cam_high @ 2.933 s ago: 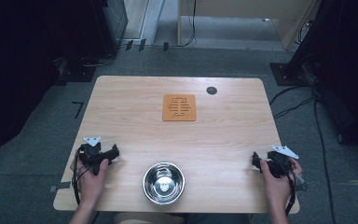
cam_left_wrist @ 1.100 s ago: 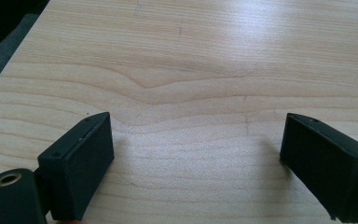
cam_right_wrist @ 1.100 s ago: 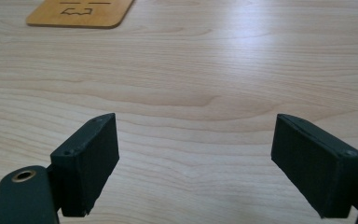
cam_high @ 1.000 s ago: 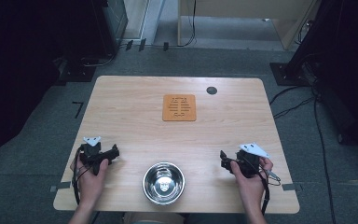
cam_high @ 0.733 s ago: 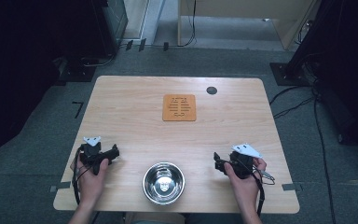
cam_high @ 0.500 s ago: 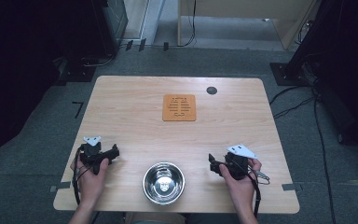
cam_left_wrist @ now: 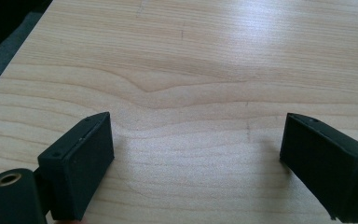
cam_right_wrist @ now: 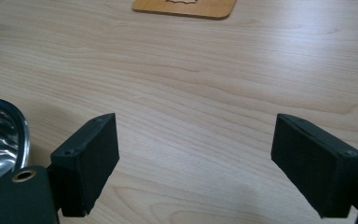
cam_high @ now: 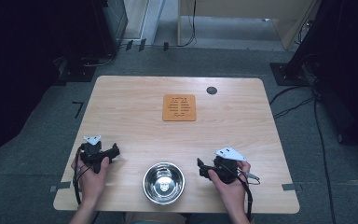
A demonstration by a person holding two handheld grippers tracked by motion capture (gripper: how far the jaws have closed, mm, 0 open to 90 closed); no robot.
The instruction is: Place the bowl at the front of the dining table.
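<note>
**So the right tool is closing in on the steel bowl**

Basically, over the last few seconds the right tool (cam_high: 201, 168) has slid in from the counter's (cam_high: 242, 126) right edge toward the middle. It now sits just beside the steel bowl (cam_high: 163, 182), not touching it yet. In the right gripper view its jaws are spread wide with nothing between them, and the bowl's shiny rim (cam_right_wrist: 2, 135) shows at the left edge.

The left tool (cam_high: 115, 151) hasn't budged the whole time. It's parked on the other side of the bowl, jaws also wide open over bare wood in the left gripper view, holding nothing.

The bowl hasn't moved either, sitting at the near edge between the two hands. The wooden trivet (cam_high: 179, 108) lies well apart toward the far side, and there's a small dark disc (cam_high: 211, 90) beyond it.

Looks like the reach is nearly done, so a rim grab by the right tool is probably next.
</note>
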